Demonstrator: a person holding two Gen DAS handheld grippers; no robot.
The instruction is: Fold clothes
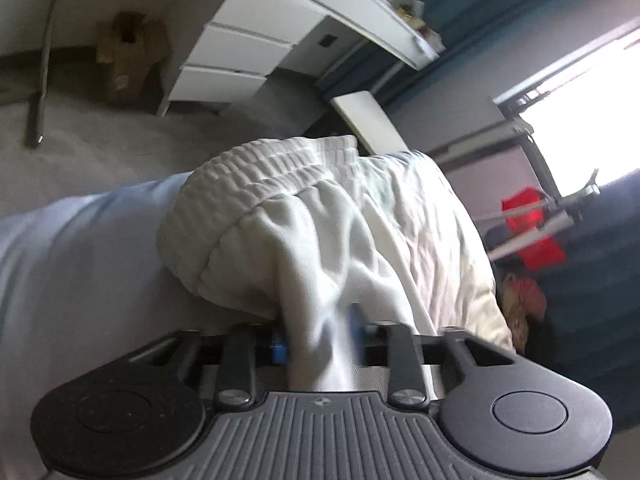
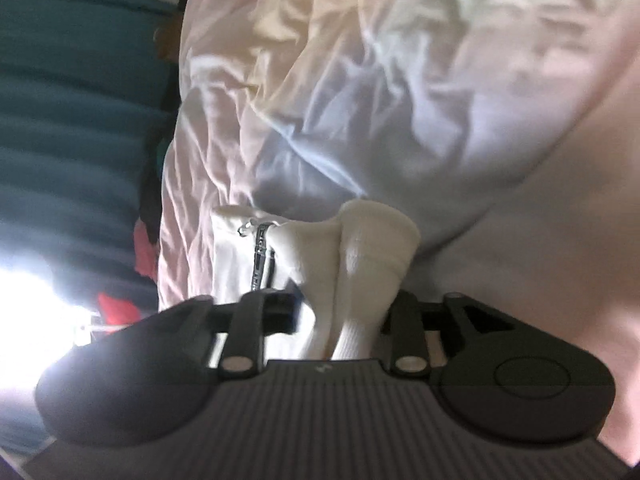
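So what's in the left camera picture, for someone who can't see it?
The left tool pinches a white garment with a ribbed band, bunched over a pale sheet. Behind stand white drawers and a bright window.

Grey carpet, white drawer unit under a cluttered desk, teal curtains, bright window.

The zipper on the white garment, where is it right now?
In the right wrist view, the zipper sits lower centre-left on the white garment, just above the right gripper, whose jaws pinch the fabric beside it.
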